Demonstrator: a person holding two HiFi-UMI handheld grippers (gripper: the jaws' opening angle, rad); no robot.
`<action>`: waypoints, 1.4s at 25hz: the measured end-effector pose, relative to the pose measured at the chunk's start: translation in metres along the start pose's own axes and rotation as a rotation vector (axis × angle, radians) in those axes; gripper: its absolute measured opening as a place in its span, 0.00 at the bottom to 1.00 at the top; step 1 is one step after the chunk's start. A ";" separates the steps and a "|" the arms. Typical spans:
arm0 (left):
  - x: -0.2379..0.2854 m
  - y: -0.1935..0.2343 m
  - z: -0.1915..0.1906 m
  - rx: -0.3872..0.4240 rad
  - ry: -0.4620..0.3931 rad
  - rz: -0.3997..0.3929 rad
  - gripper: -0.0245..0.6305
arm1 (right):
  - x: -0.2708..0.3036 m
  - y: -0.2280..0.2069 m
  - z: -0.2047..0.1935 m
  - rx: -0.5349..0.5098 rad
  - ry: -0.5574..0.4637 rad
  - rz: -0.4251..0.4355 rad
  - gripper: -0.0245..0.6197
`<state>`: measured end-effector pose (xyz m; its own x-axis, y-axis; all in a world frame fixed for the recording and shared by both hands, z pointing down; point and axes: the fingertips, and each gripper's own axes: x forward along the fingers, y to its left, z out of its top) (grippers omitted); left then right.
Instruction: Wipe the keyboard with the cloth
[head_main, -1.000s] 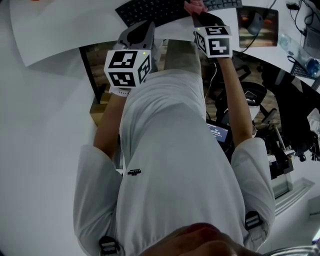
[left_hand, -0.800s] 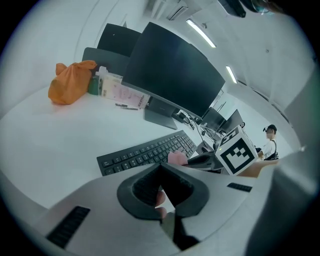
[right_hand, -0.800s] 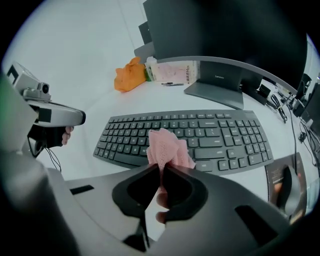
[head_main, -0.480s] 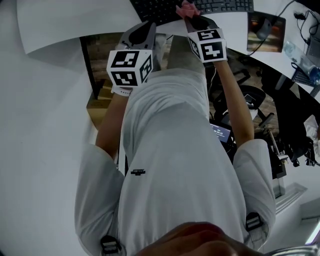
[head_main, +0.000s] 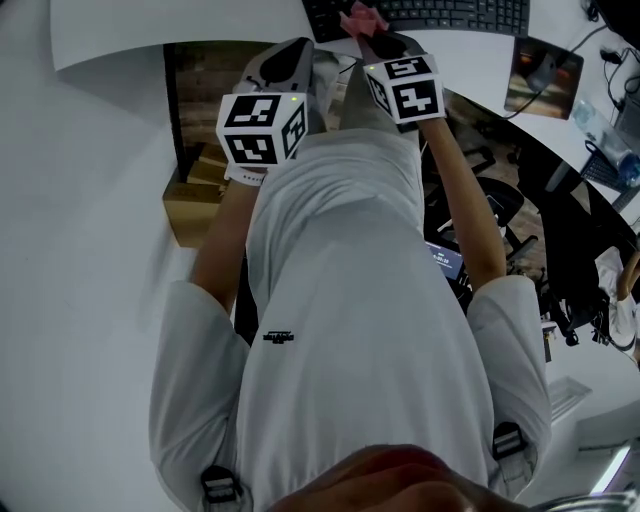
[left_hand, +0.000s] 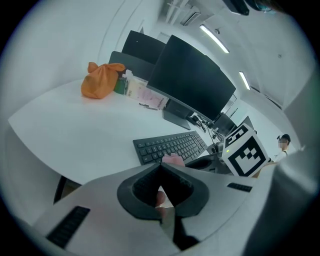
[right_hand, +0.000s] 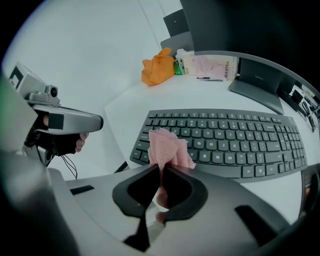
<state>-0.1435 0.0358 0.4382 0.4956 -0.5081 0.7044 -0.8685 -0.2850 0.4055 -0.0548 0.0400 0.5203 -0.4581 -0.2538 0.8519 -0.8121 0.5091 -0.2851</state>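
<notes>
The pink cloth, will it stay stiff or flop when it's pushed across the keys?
Likely floppy: the pink cloth bunches in soft folds above the right gripper pinching it. Probably light, since it stands up unsupported. Its knitted-looking texture may snag on the keyboard keys rather than slide.

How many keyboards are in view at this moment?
1. The black keyboard lies on the white desk, just beyond the right gripper, whose shut jaws pinch the pink cloth. Others may lie outside the views.
</notes>
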 end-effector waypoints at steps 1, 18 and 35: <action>-0.002 0.002 -0.001 -0.006 -0.003 0.006 0.06 | 0.002 0.005 0.000 -0.003 0.002 0.010 0.09; -0.026 0.014 -0.007 -0.057 -0.031 0.062 0.06 | 0.023 0.060 -0.002 -0.045 0.045 0.188 0.09; -0.056 -0.023 0.046 0.005 -0.116 0.001 0.06 | -0.074 0.026 0.044 -0.037 -0.197 0.106 0.08</action>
<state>-0.1514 0.0337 0.3625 0.4909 -0.5994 0.6323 -0.8693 -0.2883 0.4016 -0.0580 0.0353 0.4306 -0.6047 -0.3511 0.7149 -0.7436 0.5704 -0.3489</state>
